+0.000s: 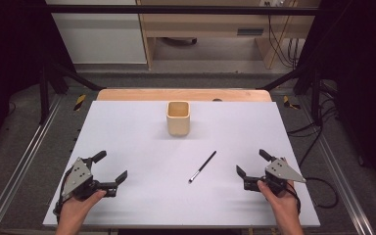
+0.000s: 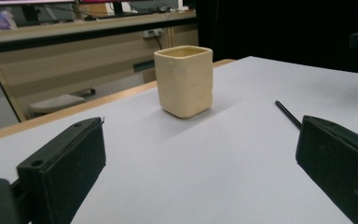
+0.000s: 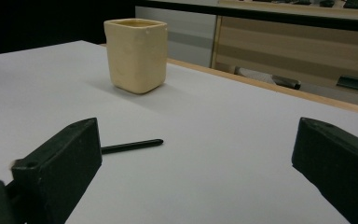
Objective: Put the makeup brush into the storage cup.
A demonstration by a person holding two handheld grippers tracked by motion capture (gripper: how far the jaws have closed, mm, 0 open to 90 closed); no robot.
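So here's the setup from where I'm standing: a cream cup sits upright toward the far side of the white tabletop, and a thin black brush lies flat on the near side of the cup, a bit to its right, angled so its pale tip end points back toward the person. Well apart from the cup, nothing touching it.

Both grippers rest low near the front edge. The left gripper has its fingers spread wide with nothing between them, and it's well off to the left of the cup. The right gripper is the same, fingers wide apart and empty, but it sits much closer to the brush, so I'd guess that's the one to use.

Looks like the job is brush into cup, and nothing's been picked up yet. My two cents on doing the pickup well:

- The brush is skinny and flat on the surface, so come down with the fingers straddling it across its width, not along it.
- Grab near the middle of the handle so it doesn't swing when lifted.
- Get the fingers right down to the surface before closing, or they'll likely skate over it.
- Tilt it upright over the cup before letting go. The cup looks light, so a bump could tip it.
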